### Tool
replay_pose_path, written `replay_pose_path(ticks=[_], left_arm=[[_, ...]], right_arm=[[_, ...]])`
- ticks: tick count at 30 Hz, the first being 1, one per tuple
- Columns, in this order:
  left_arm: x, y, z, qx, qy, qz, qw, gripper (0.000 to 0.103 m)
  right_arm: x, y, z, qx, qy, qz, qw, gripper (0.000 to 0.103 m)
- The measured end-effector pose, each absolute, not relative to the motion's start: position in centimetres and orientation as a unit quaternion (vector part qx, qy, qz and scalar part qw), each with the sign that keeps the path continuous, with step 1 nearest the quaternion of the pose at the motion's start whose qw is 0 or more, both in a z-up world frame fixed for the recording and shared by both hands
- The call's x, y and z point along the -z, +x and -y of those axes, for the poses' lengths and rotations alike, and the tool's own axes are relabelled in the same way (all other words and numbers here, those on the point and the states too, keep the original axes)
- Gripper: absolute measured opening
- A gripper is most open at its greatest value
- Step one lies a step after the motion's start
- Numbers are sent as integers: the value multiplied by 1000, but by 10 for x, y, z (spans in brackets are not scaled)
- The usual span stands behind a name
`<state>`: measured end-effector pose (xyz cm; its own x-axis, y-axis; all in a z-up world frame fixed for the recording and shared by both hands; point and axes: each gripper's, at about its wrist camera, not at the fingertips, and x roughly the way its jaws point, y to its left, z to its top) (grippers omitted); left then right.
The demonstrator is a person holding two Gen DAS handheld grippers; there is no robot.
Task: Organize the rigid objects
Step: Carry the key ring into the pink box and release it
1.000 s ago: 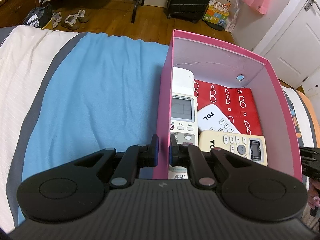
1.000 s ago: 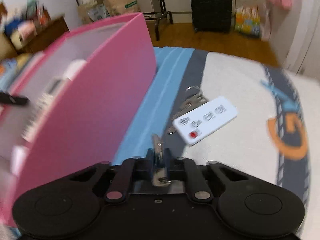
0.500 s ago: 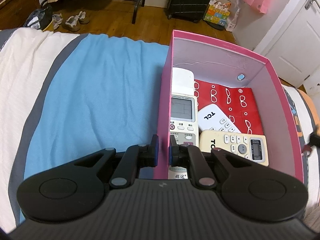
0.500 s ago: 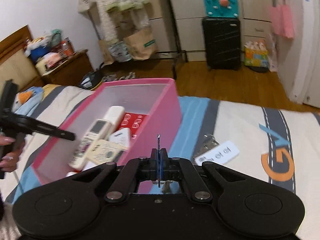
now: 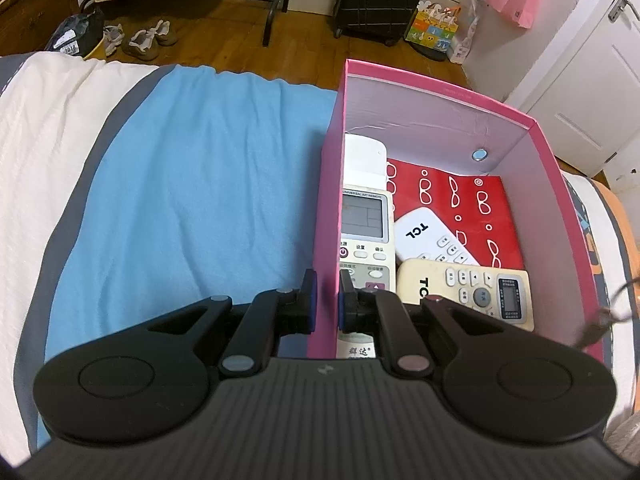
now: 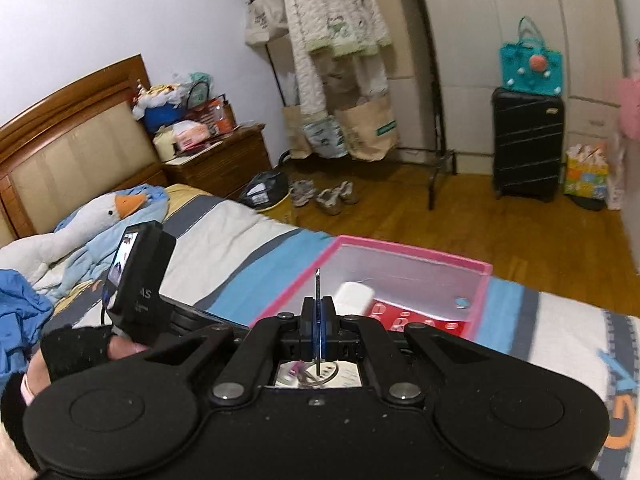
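Left tongs (image 5: pixel 325 298): clenched on the near left wall of the pink box (image 5: pixel 326 216), one pad outside the wall and one inside, low at the near corner.

Right tongs (image 6: pixel 317 322): clenched on a key (image 6: pixel 317 286); the thin metal blade stands upright between the pads, its tip rising above them, and a key ring (image 6: pixel 320 376) hangs below, behind the fingers.

Key, place: held above the bed, on the near side of the pink box and over its near edge as the right wrist view shows it; it touches nothing but the pads.

Pink box, place: on the bed (image 5: pixel 180 200), on the blue stripe of the cover, open at the top.

Box contents: a grey-white remote with a screen (image 5: pixel 365 216) along the left wall, right beside the inner pad of the left tongs; a white TCL remote (image 5: pixel 428 236) lying slantwise in the middle; a cream TCL remote (image 5: pixel 468 290) across the near end, partly over the white one; all on a red sheet printed with spectacles (image 5: pixel 472 204).

Person: a hand in a dark fingerless glove (image 6: pixel 76 354) grips the handle of the left tool, seen at the left edge of the right wrist view.
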<state>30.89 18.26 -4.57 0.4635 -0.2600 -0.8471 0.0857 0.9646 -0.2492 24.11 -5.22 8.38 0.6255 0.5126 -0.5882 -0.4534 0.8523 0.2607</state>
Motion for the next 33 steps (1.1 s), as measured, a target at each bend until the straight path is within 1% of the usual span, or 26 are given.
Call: replay_pose_path(ticks=[4, 9, 12, 14, 17, 23, 25, 28, 33], left_arm=[[46, 309, -184, 104, -89, -507, 851, 9], [47, 309, -184, 107, -86, -507, 851, 9], [48, 310, -183, 106, -85, -510, 849, 9], [48, 309, -183, 107, -83, -509, 850, 9], [48, 310, -183, 108, -86, -509, 849, 9], [50, 311, -183, 106, -86, -511, 848, 9], [50, 311, -182, 105, -88, -512, 848, 9], [50, 311, -181, 102, -84, -512, 848, 9], [51, 312, -179, 99, -80, -514, 848, 9]], right_arm=[[-67, 260, 33, -259, 47, -358, 896, 4], [-45, 279, 15, -218, -3, -362, 906, 4], [-32, 292, 14, -214, 5, -389, 896, 4], [-29, 295, 21, -197, 30, -392, 898, 9], [-31, 291, 32, -196, 43, -392, 898, 9], [-54, 263, 60, -193, 15, -380, 905, 10], [-64, 255, 74, -194, 14, -379, 905, 11], [-73, 244, 100, -190, 23, -379, 905, 18], [-72, 240, 146, -166, 62, -397, 901, 19]])
